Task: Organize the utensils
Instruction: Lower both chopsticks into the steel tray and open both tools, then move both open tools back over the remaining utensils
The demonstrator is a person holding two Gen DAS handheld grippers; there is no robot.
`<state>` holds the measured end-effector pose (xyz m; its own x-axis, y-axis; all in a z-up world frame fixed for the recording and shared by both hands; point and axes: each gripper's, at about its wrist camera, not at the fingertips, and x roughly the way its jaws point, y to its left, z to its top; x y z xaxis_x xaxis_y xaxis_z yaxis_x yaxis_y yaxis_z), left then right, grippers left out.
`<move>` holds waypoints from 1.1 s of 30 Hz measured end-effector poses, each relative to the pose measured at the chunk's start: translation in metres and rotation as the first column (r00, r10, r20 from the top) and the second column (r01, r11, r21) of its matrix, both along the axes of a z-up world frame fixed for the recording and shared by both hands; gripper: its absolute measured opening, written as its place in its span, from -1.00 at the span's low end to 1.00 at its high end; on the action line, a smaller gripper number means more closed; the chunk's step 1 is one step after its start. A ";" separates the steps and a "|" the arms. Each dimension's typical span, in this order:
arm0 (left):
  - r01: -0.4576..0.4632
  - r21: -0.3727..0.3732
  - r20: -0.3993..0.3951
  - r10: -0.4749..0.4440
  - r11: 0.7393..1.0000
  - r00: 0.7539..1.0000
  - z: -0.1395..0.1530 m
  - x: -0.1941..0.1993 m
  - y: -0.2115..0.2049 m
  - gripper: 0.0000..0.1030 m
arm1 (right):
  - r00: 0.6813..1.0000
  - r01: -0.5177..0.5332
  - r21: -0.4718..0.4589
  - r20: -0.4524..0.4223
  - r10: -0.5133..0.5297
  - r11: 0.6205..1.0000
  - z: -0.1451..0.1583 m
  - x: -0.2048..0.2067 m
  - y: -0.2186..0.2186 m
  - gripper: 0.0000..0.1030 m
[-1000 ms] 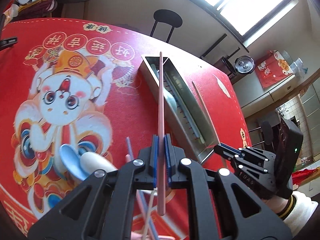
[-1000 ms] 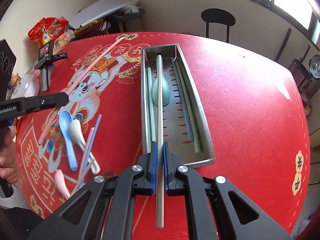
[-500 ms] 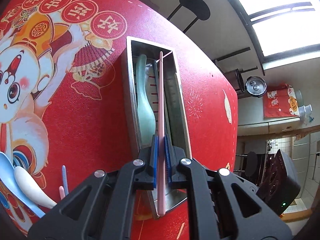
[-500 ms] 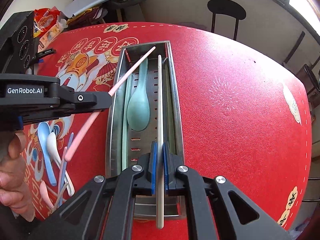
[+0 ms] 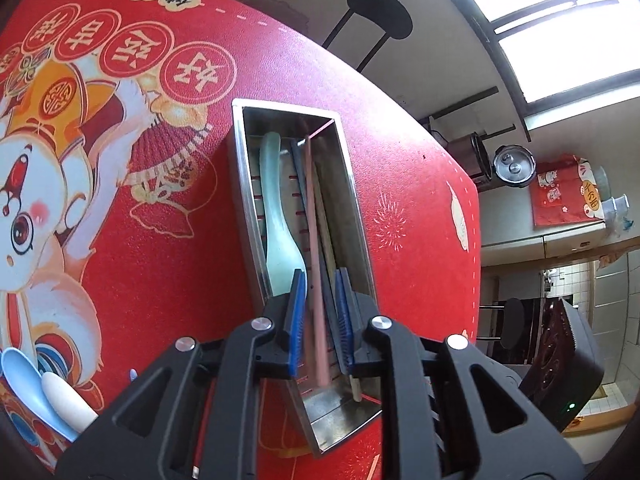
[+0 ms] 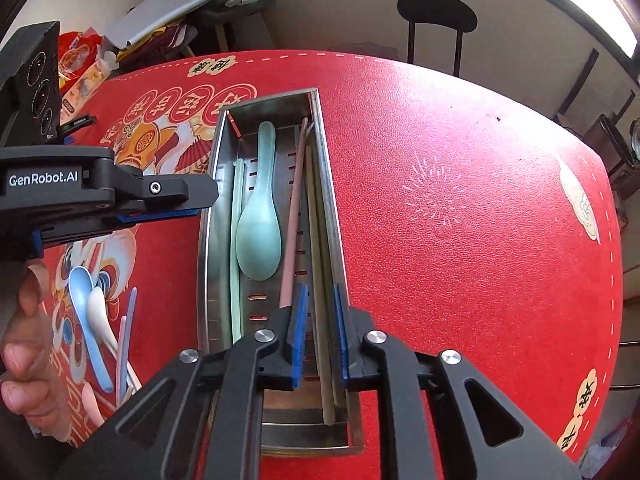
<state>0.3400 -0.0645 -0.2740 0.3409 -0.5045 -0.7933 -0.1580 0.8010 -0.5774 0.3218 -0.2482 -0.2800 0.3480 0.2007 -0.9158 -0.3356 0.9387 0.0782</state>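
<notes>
A long steel utensil tray (image 5: 240, 168) (image 6: 208, 240) lies on the red tablecloth. In it lie a pale green spoon (image 6: 258, 216) (image 5: 278, 216), a pink chopstick (image 6: 294, 216) (image 5: 314, 264), a cream chopstick (image 6: 316, 280) and green chopsticks (image 6: 237, 248). My left gripper (image 5: 320, 308) is open over the tray's near end, with the pink chopstick lying loose between its jaws. My right gripper (image 6: 320, 320) is open over the tray, with the cream chopstick lying below it. The left gripper also shows from the side in the right wrist view (image 6: 160, 204).
Loose on the cloth left of the tray lie a blue spoon (image 6: 82, 300) (image 5: 20, 380), a white spoon (image 6: 100, 312) (image 5: 64, 404), and blue and pink chopsticks (image 6: 127, 328). A black stool (image 6: 436, 16) stands behind the table. Clutter sits at the far left.
Both grippers have opened. The pink chopstick and the cream chopstick have dropped into the tray. The left gripper has drawn back toward the tray's near end.
</notes>
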 end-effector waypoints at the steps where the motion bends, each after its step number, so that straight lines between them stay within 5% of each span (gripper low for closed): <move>1: 0.002 0.005 0.008 -0.002 1.000 1.000 0.003 0.000 0.001 -0.65 | 1.000 0.002 -0.005 0.010 -0.002 1.000 0.003 -0.002 -0.002 -0.65; 10: 0.056 0.144 0.138 -0.076 0.988 0.988 0.044 -0.029 0.038 -0.43 | 0.995 0.053 0.052 0.081 -0.057 0.997 0.038 -0.040 -0.015 -0.51; 18: 0.069 0.318 0.230 -0.147 0.946 0.962 0.064 -0.102 0.097 0.43 | 0.984 0.109 0.148 0.126 -0.128 0.983 0.045 -0.098 -0.010 0.41; 21: 0.036 0.348 0.240 -0.126 0.937 0.963 0.065 -0.134 0.121 0.80 | 0.983 0.122 0.148 0.116 -0.140 0.981 0.039 -0.120 -0.001 0.58; 29: -0.044 0.383 0.222 -0.046 0.923 0.974 0.044 -0.213 0.159 0.88 | 0.990 0.121 0.100 0.065 -0.128 0.988 0.006 -0.171 0.035 0.80; 33: 0.012 0.450 0.169 -0.099 0.893 0.981 0.021 -0.239 0.152 0.89 | 0.992 0.114 0.042 0.043 -0.116 0.993 -0.013 -0.191 0.053 0.85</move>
<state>0.1008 0.0871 -0.2527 0.4834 -0.1358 -0.8648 -0.0323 0.9845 -0.1726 0.1309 -0.1954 -0.2927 0.4121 0.1928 -0.8905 -0.2298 0.9677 0.1032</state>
